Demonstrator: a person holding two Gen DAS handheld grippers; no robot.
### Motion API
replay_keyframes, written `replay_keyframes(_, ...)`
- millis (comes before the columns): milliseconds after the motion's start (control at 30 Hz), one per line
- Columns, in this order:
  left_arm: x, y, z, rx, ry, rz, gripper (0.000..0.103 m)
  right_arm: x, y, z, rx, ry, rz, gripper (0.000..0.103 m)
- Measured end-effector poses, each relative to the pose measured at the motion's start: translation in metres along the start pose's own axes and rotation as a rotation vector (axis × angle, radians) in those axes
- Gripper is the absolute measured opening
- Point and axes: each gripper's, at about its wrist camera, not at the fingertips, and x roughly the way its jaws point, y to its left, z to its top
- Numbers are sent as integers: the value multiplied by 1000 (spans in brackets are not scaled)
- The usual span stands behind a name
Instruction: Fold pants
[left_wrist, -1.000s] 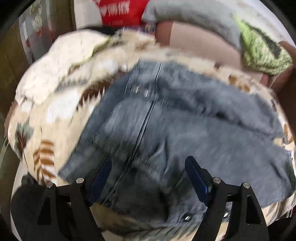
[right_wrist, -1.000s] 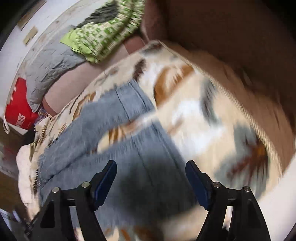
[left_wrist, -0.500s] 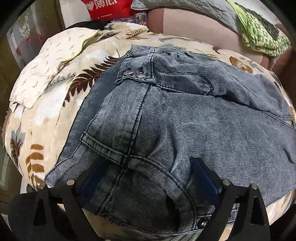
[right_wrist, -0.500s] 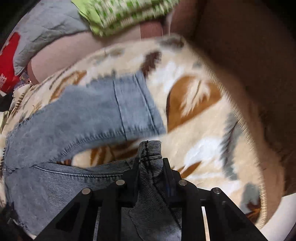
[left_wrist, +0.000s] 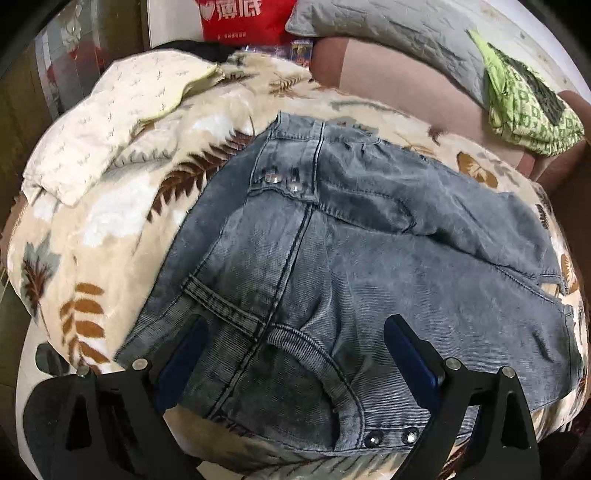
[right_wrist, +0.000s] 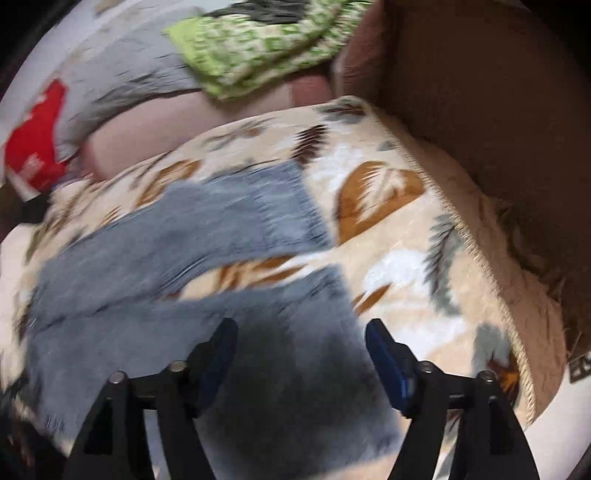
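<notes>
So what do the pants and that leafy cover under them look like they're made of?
The pants look like washed grey-blue denim: fine twill ribbing, doubled stitched seams, shiny metal studs at the waistband. The cover beneath seems to be soft plush fleece, matte and slightly fuzzy, printed with brown and grey leaves; its exact fibre cannot be told.

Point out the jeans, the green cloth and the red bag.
jeans (left_wrist: 369, 258), left wrist view, on the seat panel
green cloth (left_wrist: 524, 107), left wrist view, on its patterned middle
red bag (left_wrist: 243, 18), left wrist view, on its printed front

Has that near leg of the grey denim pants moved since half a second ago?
Yes. The near leg, then pinched upright in the right gripper, now lies flat again on the leaf-patterned blanket; the jaws have just opened.
</notes>
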Motion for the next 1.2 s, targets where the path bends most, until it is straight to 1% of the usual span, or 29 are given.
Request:
replay_keyframes(33,17,2,-3,-2,72,0,96,4,3,-11,-22,31,10,89)
replay_keyframes(67,29,0,-7,30,104,26,100,22,5,-17,-34,79,14,91)
replay_keyframes(100,26,-8,-9,100,57,68,101,43,4,-25,-41,167,17,91)
replay_keyframes(133,20,-17,-7,153,57,92,100,63,1,-34,-42,262,5,92)
replay_keyframes(167,16,-18,-4,158,66,72,100,61,3,-35,-68,244,-9,92)
replay_keyframes(200,5,-17,4,145,42,21,100,53,6,-30,-81,218,-13,92)
replay_keyframes(267,-13,-10,24,102,-46,0,100,36,5,-10,-40,169,60,92)
replay_keyframes(333,-21,1,48,56,-97,-28,100,27,-7,21,32,106,120,92)
replay_keyframes(367,-20,12,61,18,-102,-50,100,29,-12,32,58,92,132,92)
replay_keyframes(467,0,45,95,-128,-59,-110,98,52,-36,67,180,105,166,90)
replay_keyframes(500,10,58,106,-187,-36,-120,92,62,-40,76,195,114,160,87)
replay_keyframes(533,18,65,110,-214,-19,-123,88,68,-41,81,193,123,151,87)
replay_keyframes(567,26,68,113,-232,5,-123,79,77,-41,85,190,135,147,87)
replay_keyframes(600,36,70,117,-237,32,-124,68,84,-41,87,189,145,147,87)
replay_keyframes(633,45,68,119,-231,65,-128,63,90,-40,89,187,153,147,87)
replay_keyframes(667,52,63,119,-216,90,-135,54,94,-38,89,185,157,142,87)
replay_keyframes(733,63,52,119,-178,125,-153,53,99,-42,90,201,153,142,87)
replay_keyframes(767,66,49,119,-173,129,-155,55,107,-45,90,210,150,142,87)
replay_keyframes(800,68,47,118,-171,126,-155,61,110,-47,91,219,147,140,87)
replay_keyframes(833,70,44,117,-167,119,-158,64,111,-50,94,229,142,140,87)
replay_keyframes(900,70,37,117,-132,110,-134,64,116,-53,98,233,135,126,87)
replay_keyframes(933,70,33,117,-104,104,-111,62,121,-54,99,226,144,113,87)
replay_keyframes(967,71,31,118,-88,102,-98,43,130,-54,101,225,162,105,87)
replay_keyframes(1000,71,26,118,-70,110,-87,32,140,-54,100,221,190,104,76)
replay_keyframes(1067,71,22,122,-51,118,-50,30,149,-49,102,183,220,56,62)
replay_keyframes(1100,71,19,123,-44,123,-38,29,147,-46,104,167,225,40,36)
replay_keyframes(1133,70,17,125,-39,129,-32,28,144,-45,106,151,231,48,21)
replay_keyframes(1167,72,22,128,-38,132,-30,27,139,-45,109,145,235,59,21)
replay_keyframes(1200,69,23,131,-41,131,-26,26,132,-43,112,126,225,43,21)
